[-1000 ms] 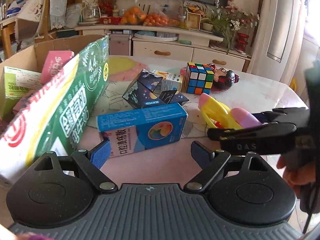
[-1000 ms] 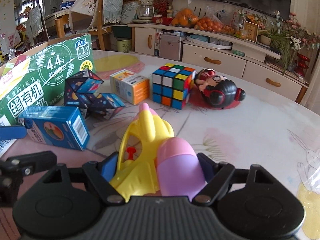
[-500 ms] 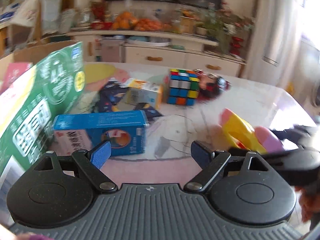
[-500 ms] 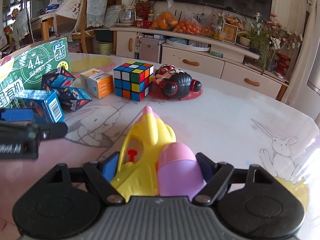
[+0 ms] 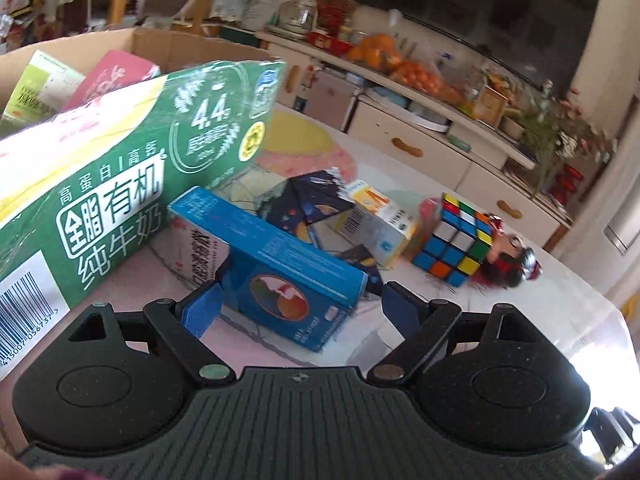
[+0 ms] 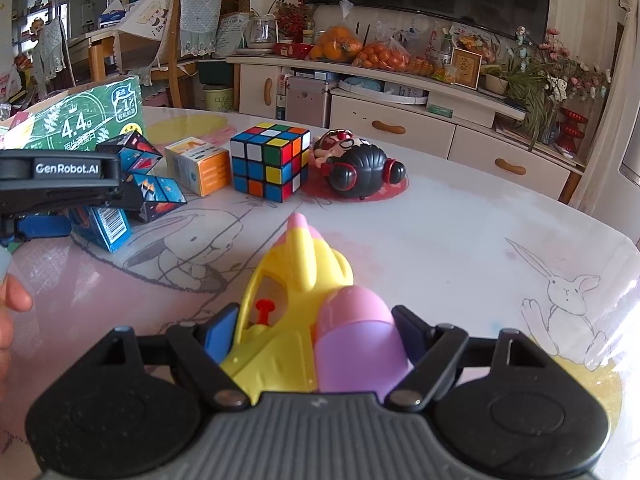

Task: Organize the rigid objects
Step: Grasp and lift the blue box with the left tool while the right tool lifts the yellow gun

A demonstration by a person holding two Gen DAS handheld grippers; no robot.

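The right gripper (image 6: pixel 308 332) is clamped on a yellow and pink toy water gun (image 6: pixel 304 312), both blue pads pressed against its sides, its pink muzzle pointing toward 12 o'clock over the glass-topped table (image 6: pixel 460 216). The left gripper (image 5: pixel 298 306) stands with its jaws apart, nothing pinched between them; a blue medicine box (image 5: pixel 276 268) lies on the table just ahead, reaching in between the fingertips (image 5: pixel 202 312) without visible pressure from either pad. In the left wrist view a green milk carton box (image 5: pixel 112 184) stands at 9 to 10 o'clock, its upper edge leaning toward a cardboard box (image 5: pixel 152 44) behind it at 11 o'clock. Beyond the blue box, at about 12 o'clock, sits a dark folding puzzle cube (image 5: pixel 308 204), with a small white and orange box (image 5: pixel 376 224) touching it at 1 o'clock. Just beside that, toward 2 o'clock, a Rubik's cube (image 5: pixel 460 240) stands against a figurine with a black head and red headphones (image 5: pixel 508 260). A person's hand (image 6: pixel 10 320) shows at 9 o'clock in the right wrist view, beneath the left gripper's body.
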